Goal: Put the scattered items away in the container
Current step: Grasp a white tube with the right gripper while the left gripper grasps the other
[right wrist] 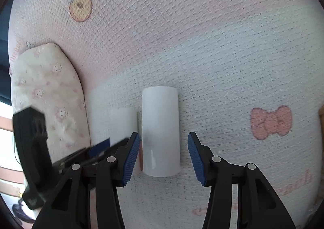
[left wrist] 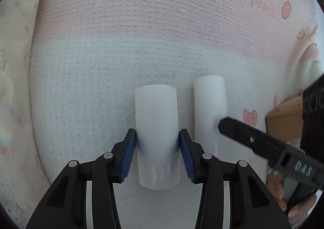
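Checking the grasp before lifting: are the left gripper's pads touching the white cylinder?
Touching. Left wrist view: both blue pads of the left gripper press the white cylinder.

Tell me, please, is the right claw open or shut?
Open: the right claw straddles a white cylinder, with a gap at its right pad.

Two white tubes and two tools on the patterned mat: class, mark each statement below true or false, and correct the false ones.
1. The left tool has both blue pads against a white tube. True.
2. The right tool is clamped on its tube. False: its fingers straddle the second white tube, with a clear gap at the right pad.
3. Both tubes lie on a textured mat printed with pink bows. True.
4. The two tubes are stacked one on top of the other. False: they lie side by side on the mat.
5. A brown cardboard box shows at the right edge of the left wrist view. True.
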`<state>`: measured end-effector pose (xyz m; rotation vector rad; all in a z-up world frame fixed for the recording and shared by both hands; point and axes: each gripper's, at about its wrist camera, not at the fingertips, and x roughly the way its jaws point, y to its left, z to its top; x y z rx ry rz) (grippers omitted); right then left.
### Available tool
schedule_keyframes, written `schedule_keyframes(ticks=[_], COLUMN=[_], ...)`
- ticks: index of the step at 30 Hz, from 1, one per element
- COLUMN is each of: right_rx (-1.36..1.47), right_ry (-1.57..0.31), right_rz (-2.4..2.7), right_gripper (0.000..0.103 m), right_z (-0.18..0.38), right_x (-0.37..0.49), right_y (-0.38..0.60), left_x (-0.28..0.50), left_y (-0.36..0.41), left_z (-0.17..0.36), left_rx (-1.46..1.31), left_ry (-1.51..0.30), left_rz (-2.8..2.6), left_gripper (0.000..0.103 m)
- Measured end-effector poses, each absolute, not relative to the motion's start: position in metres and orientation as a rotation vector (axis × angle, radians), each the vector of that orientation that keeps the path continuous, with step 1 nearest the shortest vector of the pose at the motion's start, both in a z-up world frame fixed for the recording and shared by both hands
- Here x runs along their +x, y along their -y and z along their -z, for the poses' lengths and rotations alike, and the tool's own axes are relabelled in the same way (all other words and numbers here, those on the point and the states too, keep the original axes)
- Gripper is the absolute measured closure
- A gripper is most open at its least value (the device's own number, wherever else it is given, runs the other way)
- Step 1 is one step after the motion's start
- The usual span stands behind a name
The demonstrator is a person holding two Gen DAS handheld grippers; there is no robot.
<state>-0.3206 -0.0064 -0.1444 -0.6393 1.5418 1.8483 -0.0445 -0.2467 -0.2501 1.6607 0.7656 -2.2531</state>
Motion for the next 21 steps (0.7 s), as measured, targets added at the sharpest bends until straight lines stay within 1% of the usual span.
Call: schedule_keyframes(ticks=[2, 6, 9, 10, 11, 14, 21], right_rx=[-0.655, -0.722, -0.705, -0.705, -0.708, -0.698, -0.724], right_ry=[-1.531, -1.504, -1.477, -1.475, -1.475, -1.507, -1.488], right_rz=[-1.852, -1.817, -1.841, -1.848, -1.849, -1.849, -1.9], right_gripper=[0.057, 0.057, 0.057, 0.058, 0.062, 0.062, 0.062], right_z=[0.147, 0.157, 0.156, 0.156, 0.157, 0.158, 0.144], right_x=[-0.331, -0.35, -0.352, -0.352, -0.351, -0.348, -0.354], right_y=[0.005, 0.002, 0.005, 0.005, 0.005, 0.008, 0.019], left_x=[-0.039, -0.037, -0.039, -0.039, -0.039, -0.04, -0.028], left_y=[0.247, 0.252, 0.248, 0.246, 0.244, 0.24, 0.241], left_z=[0.25, 0.25, 0.249, 0.248, 0.248, 0.247, 0.234], left_rx=[1.648, 1.638, 1.642, 1.643, 1.646, 1.657, 1.613], left_ry=[-0.75, -0.779, -0.745, -0.728, -0.707, -0.679, -0.732], left_rz=[2.248, 2.243, 2.25, 2.256, 2.264, 2.275, 2.32], left_gripper=[0.056, 0.056, 0.056, 0.056, 0.056, 0.056, 0.056])
